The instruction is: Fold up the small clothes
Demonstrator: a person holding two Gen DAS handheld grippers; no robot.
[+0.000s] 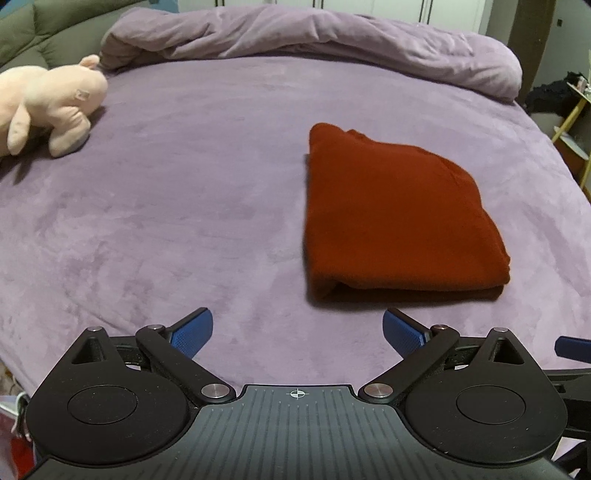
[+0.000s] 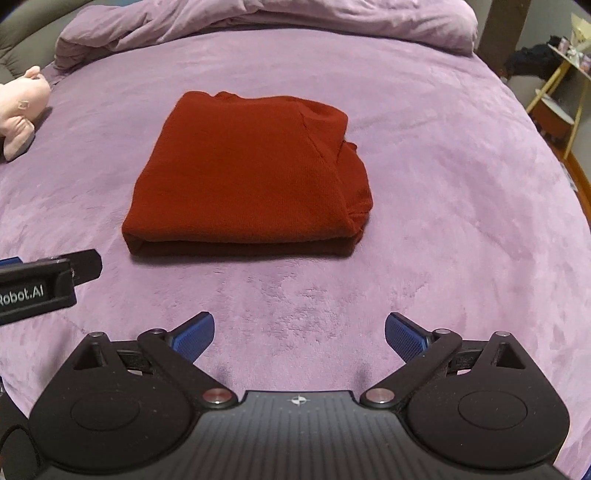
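Note:
A rust-red garment (image 1: 399,214) (image 2: 247,177) lies folded into a compact rectangle on the purple bed cover (image 1: 184,206) (image 2: 443,184). My left gripper (image 1: 297,328) hovers open over bare cover, short of the garment's near left corner, nothing between its blue pads. My right gripper (image 2: 299,332) is open too, held back from the garment's near folded edge with empty cover between. In the right wrist view the left gripper's black finger (image 2: 70,269) pokes in from the left edge, beside the garment's near left corner and apart from it.
A pink plush toy (image 1: 48,107) (image 2: 22,107) lies at the far left of the bed. A bunched purple duvet (image 1: 314,40) (image 2: 277,18) runs along the far side. A yellow-framed shelf (image 2: 561,81) stands past the bed's right edge.

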